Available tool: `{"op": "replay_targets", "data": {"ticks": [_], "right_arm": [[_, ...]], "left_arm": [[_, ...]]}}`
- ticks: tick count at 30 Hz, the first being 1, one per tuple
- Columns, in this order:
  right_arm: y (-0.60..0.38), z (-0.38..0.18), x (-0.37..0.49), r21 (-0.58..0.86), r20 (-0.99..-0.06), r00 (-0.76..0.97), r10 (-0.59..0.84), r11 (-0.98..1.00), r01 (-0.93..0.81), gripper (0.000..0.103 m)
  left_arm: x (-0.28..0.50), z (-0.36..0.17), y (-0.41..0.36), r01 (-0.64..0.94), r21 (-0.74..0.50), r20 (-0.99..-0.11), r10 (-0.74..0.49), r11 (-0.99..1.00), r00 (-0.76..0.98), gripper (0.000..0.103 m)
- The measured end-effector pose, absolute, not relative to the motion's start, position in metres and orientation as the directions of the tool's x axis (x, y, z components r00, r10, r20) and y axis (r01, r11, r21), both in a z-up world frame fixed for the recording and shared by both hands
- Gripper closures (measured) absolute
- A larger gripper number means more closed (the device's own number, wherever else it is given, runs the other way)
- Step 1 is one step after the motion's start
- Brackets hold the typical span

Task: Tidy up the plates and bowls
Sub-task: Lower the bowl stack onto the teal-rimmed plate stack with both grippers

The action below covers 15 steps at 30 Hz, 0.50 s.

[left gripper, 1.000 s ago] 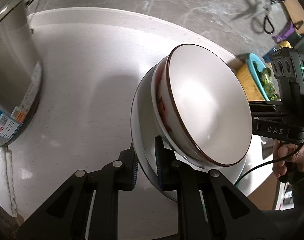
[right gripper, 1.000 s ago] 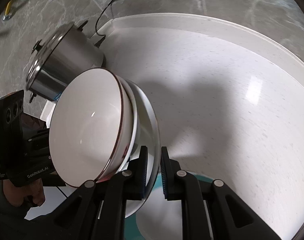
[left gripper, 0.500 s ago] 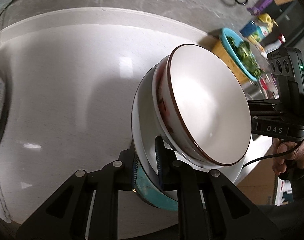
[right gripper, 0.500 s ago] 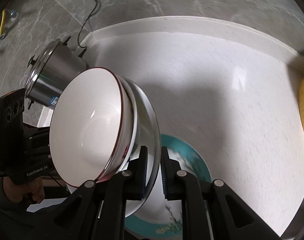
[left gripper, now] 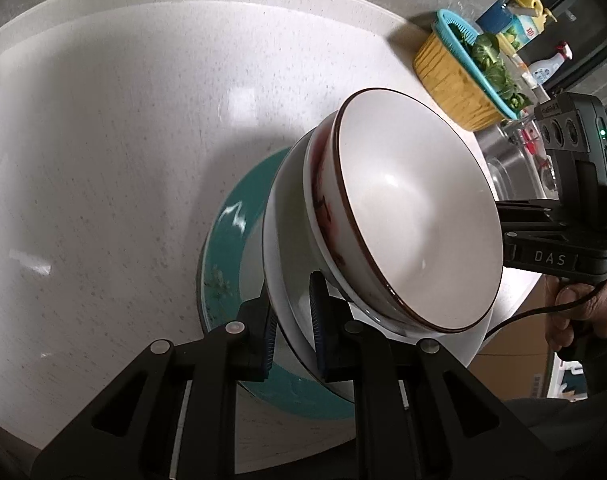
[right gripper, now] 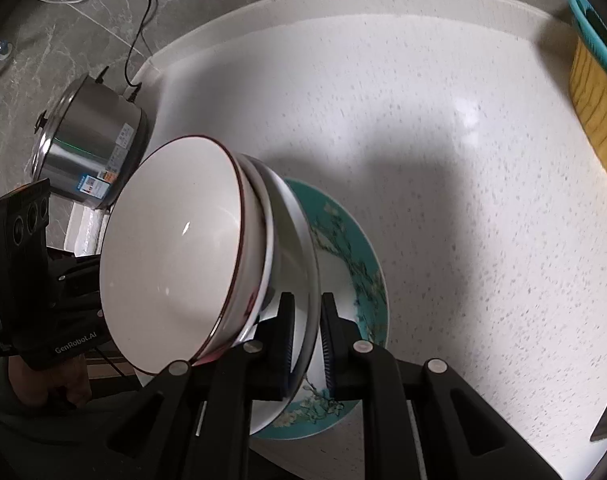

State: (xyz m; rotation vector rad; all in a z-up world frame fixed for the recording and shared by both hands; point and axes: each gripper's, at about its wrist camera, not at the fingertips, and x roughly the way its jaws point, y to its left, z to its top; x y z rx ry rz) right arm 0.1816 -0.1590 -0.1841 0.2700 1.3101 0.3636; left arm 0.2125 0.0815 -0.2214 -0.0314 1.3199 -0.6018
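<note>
A white plate (left gripper: pixel 279 240) carrying two nested bowls (left gripper: pixel 415 216) is pinched at opposite rims by the left tongs (left gripper: pixel 291 312) and right tongs (right gripper: pixel 305 336); stacking seems nearly done; lowering onto the teal plate (right gripper: pixel 351 248) just beyond the tongs remains.

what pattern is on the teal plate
White blossom branches on the round teal plate, clearest in the right wrist view.

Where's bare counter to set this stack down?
Bare counter runs from the teal plate back to the wall, between the steel pot and the yellow basket. It is crowded right under the stack, where the teal plate lies.
</note>
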Motion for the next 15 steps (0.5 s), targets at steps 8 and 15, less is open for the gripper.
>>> {"op": "replay_targets", "data": {"ticks": [8, 15], "right_arm": [[-0.157, -0.198, 0.18, 0.4, -0.887, 0.201, 0.416, 0.909, -0.118, 0.088], [-0.156, -0.204, 0.18, 0.403, -0.882, 0.209, 0.422, 0.906, -0.129, 0.088]], "left_arm": [[0.207, -0.239, 0.079, 0.371, -0.34, -0.907, -0.406, 0.864, 0.115, 0.092], [0.21, -0.244, 0.075, 0.365, -0.33, -0.91, -0.396, 0.871, 0.122, 0.092]]}}
